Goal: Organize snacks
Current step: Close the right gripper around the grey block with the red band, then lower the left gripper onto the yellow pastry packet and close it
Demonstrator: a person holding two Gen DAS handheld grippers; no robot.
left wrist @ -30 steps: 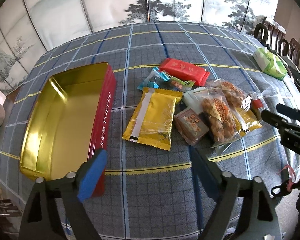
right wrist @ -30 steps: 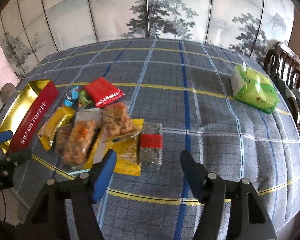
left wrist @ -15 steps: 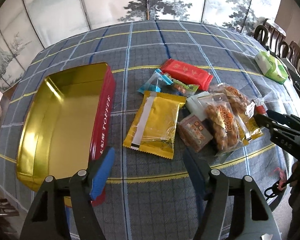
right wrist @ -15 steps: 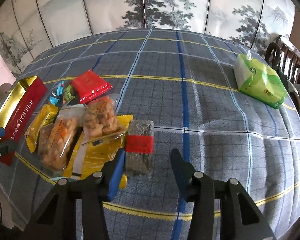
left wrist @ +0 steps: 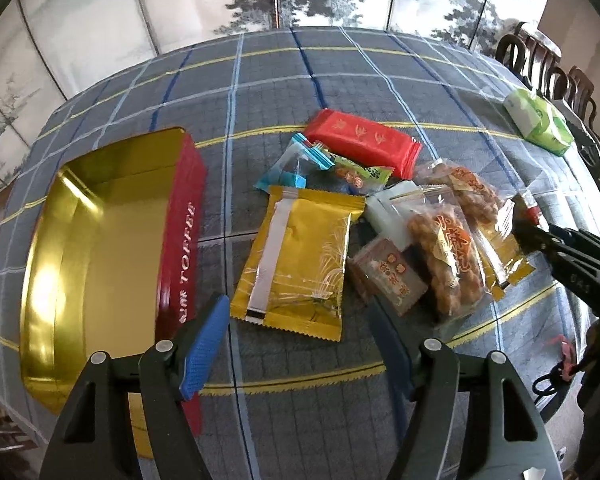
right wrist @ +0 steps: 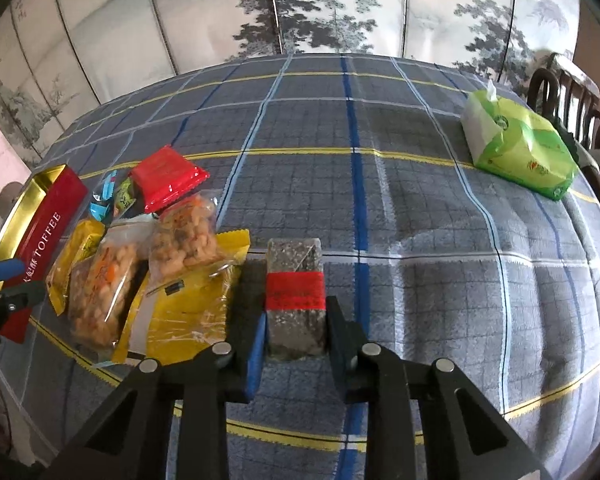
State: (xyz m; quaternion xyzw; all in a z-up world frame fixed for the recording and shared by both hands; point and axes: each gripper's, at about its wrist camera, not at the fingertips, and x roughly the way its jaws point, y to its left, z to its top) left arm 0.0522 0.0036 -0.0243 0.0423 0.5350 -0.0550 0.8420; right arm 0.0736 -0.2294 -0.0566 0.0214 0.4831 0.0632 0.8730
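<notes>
A grey seed bar with a red band [right wrist: 295,268] lies on the checked tablecloth, right of the snack pile. My right gripper [right wrist: 296,322] is closing, and its pads press on the bar's two long sides near its near end. In the left wrist view the right gripper [left wrist: 528,232] shows at the pile's right edge. My left gripper [left wrist: 296,310] is open and holds nothing, hovering over the near edge of a yellow packet [left wrist: 300,256]. An open gold tin with a red TOFFEE side [left wrist: 180,220] lies left of the pile.
The pile also holds a red packet [left wrist: 360,146], a blue-edged clear wrapper [left wrist: 288,166], a small brown packet [left wrist: 388,276] and two clear bags of fried snacks [left wrist: 448,256]. A green tissue pack [right wrist: 516,148] sits far right, with dark wooden chairs [right wrist: 572,96] behind it.
My right gripper's jaws have come together around the red-banded bar while it sank toward it. My left gripper narrowed a little and drew closer to the yellow packet.
</notes>
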